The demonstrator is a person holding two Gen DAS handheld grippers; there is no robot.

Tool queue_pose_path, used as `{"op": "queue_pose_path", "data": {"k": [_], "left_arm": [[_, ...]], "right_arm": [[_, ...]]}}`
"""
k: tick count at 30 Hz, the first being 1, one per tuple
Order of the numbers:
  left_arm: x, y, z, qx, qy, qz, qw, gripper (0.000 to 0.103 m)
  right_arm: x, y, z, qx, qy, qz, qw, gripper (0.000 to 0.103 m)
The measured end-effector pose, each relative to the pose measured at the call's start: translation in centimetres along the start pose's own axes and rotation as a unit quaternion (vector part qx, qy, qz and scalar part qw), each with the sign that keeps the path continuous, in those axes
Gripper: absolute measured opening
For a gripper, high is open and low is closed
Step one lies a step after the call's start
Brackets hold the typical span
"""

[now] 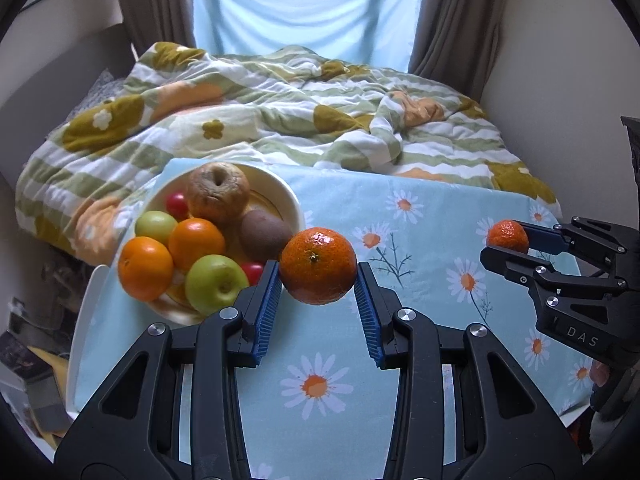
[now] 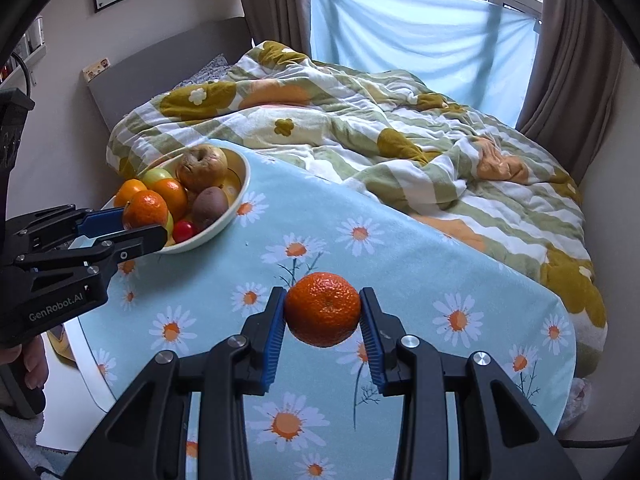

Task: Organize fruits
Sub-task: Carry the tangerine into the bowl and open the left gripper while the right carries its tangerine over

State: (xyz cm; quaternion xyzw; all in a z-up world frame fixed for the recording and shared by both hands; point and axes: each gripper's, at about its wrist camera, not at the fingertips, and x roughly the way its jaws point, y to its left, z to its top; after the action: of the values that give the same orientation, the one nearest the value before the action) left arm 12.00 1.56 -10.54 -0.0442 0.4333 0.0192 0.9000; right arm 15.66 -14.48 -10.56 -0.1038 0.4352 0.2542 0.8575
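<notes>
My left gripper (image 1: 317, 280): clamped on one mandarin (image 1: 318, 266), held above the daisy tablecloth (image 1: 420, 312) beside the fruit bowl (image 1: 294, 200). My right gripper (image 2: 323, 312): clamped on second mandarin (image 2: 322, 309), also above the cloth.

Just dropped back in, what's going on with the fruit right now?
Each handheld gripper is clamped on a mandarin, both held above the daisy tablecloth. The left gripper holds one mandarin right beside the bowl; the right gripper holds the other mandarin over the middle of the cloth. The bowl already contains oranges, green apples, a kiwi, small red fruits and a wrinkled brownish apple. Neither mandarin is in the bowl yet.
</notes>
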Motion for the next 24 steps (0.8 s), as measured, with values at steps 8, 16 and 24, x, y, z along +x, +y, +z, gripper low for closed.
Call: {"op": "queue_pose_path", "data": {"k": [8, 16, 24], "left_arm": [[-0.8, 6.4, 2.1, 0.001, -0.002, 0.005, 1.0, 0.044], [1.0, 12.1, 5.0, 0.019, 0.003, 0.002, 0.9998, 0.044], [5.3, 15.4, 6.7, 0.052, 0.031, -0.016, 0.998, 0.044]], "right_arm": [[1.1, 4.8, 3.5, 0.007, -0.005, 0.011, 1.0, 0.034], [3.4, 8.4, 7.1, 0.027, -0.01, 0.008, 1.0, 0.034], [6.0, 9.7, 8.8, 0.06, -0.003, -0.012, 0.998, 0.033]]}}
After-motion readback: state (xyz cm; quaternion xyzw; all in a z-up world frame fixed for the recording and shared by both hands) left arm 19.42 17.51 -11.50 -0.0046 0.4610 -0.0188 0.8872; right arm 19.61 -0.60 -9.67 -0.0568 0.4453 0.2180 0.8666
